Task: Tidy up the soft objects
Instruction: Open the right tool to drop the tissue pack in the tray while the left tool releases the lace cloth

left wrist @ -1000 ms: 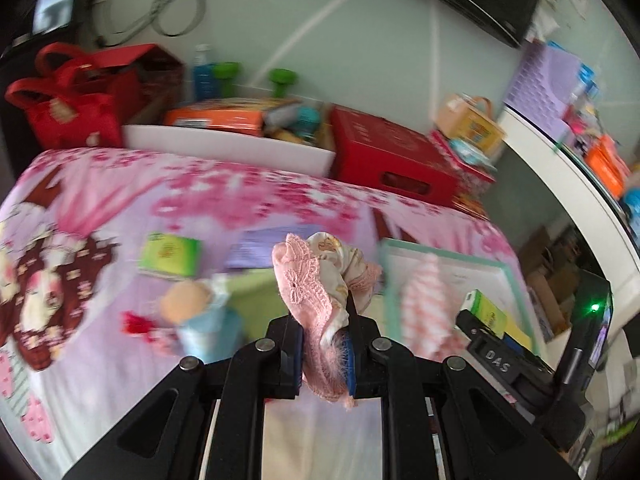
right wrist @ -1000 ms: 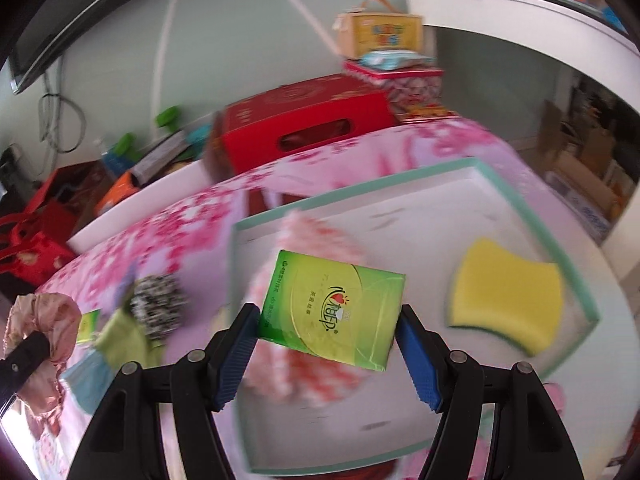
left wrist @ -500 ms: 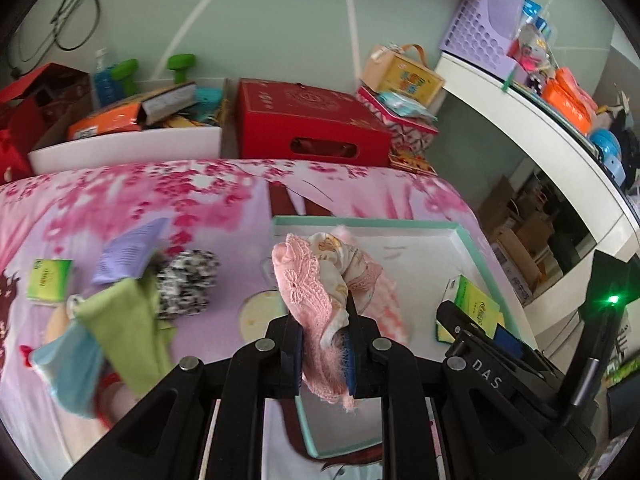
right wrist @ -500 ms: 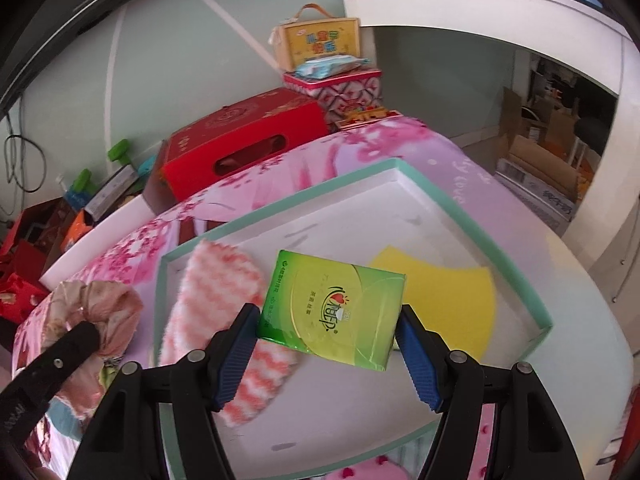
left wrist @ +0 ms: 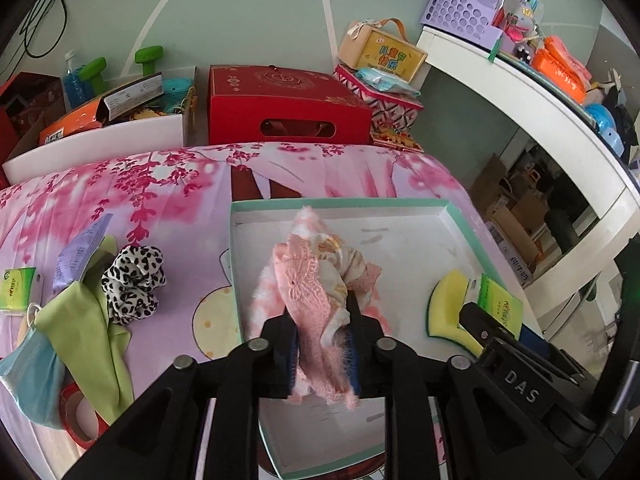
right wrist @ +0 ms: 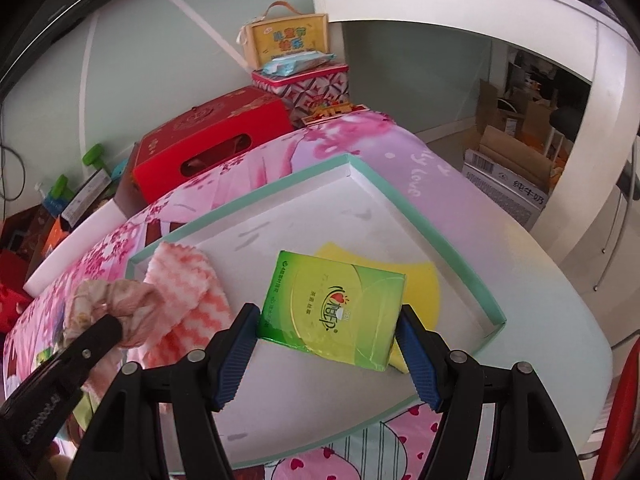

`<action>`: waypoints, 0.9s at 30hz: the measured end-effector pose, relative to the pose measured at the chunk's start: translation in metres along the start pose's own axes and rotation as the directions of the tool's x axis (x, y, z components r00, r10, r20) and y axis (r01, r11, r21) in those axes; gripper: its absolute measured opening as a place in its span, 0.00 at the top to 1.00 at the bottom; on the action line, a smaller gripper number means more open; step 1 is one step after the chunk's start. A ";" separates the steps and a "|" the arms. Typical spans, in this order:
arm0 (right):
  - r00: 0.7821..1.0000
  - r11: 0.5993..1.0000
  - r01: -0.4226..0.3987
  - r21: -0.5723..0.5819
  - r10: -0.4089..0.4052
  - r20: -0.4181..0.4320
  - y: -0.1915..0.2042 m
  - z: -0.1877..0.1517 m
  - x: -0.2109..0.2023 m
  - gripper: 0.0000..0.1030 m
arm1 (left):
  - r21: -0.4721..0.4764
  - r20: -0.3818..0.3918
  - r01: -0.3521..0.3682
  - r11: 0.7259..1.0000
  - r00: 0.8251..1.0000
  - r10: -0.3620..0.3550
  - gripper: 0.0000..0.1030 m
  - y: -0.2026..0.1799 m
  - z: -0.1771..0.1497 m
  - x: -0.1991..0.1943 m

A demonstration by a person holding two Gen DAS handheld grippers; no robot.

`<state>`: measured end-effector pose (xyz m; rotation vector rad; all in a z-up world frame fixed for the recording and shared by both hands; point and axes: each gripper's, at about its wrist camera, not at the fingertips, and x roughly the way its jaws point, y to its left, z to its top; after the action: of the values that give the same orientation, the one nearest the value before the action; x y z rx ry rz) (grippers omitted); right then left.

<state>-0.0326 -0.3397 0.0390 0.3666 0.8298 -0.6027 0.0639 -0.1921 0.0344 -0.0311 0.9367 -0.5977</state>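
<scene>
- The left gripper (left wrist: pixel 323 344) has a pink lace scrunchie (left wrist: pixel 316 292) between its blue pads; its jaws are opening, though the fabric still fills the narrow gap and touches both pads.
- That scrunchie hangs above the left part of a shallow white tray (left wrist: pixel 460 220) with a mint-green rim, over a pink-and-white striped cloth (right wrist: pixel 188 280) lying in the tray.
- The right gripper (right wrist: pixel 328 344) stands fairly wide, clamped on a green tissue pack (right wrist: pixel 336 308) held by its two short sides, tilted, above the tray.
- A yellow sponge (left wrist: pixel 448 304) lies in the tray under and just behind the tissue pack.
- The tray rests on a table covered by a pink flowered cloth (left wrist: pixel 160 184).
- Left of the tray on that cloth lie a leopard-print scrunchie (left wrist: pixel 132 280), a green cloth (left wrist: pixel 92 320), a blue face mask (left wrist: pixel 32 372) and a second small green tissue pack (left wrist: pixel 16 288).
- A red box (left wrist: pixel 280 104) sits beyond the table's far edge.
</scene>
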 end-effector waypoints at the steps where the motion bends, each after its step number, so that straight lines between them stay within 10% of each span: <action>1: 1.000 1.000 -0.004 -0.007 0.004 -0.004 0.001 0.000 -0.001 0.30 | -0.002 -0.003 -0.003 1.000 1.000 0.003 0.72 0.001 -0.001 0.000; 12: 1.000 0.999 0.002 -0.035 -0.003 -0.014 0.006 -0.001 -0.004 0.02 | -0.043 -0.014 -0.010 0.999 1.000 0.010 0.30 0.014 -0.006 -0.002; 27: 0.996 0.996 0.076 -0.047 -0.078 -0.043 0.003 -0.003 0.008 0.00 | -0.104 -0.023 -0.142 0.984 0.990 0.141 0.05 0.044 -0.018 0.001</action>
<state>-0.0279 -0.3387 0.0314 0.3083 0.9022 -0.6483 0.0714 -0.1515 0.0102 -0.0537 0.9760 -0.4173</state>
